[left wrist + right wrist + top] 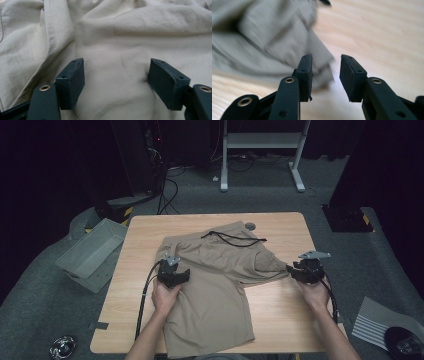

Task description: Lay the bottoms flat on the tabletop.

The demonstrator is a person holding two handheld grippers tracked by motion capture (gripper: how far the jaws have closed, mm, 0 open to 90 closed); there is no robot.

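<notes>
The likeliest slip is the folded leg springing back: the right claw (300, 270), jaws parted with nothing pinched, sits at the leg hem of the beige shorts (215, 285) at centre right of the high view, and loose cloth there could catch on a pad as the hand moves. The left claw (175, 274), jaws wide apart and pressed down on the fabric at centre left, could drag and rumple the layer under it. In the right gripper view the hem lies just left of and beyond the pads (305, 72). The shorts lie spread across the middle of the desk (280, 320), black drawstring (235, 239) toward the top
</notes>
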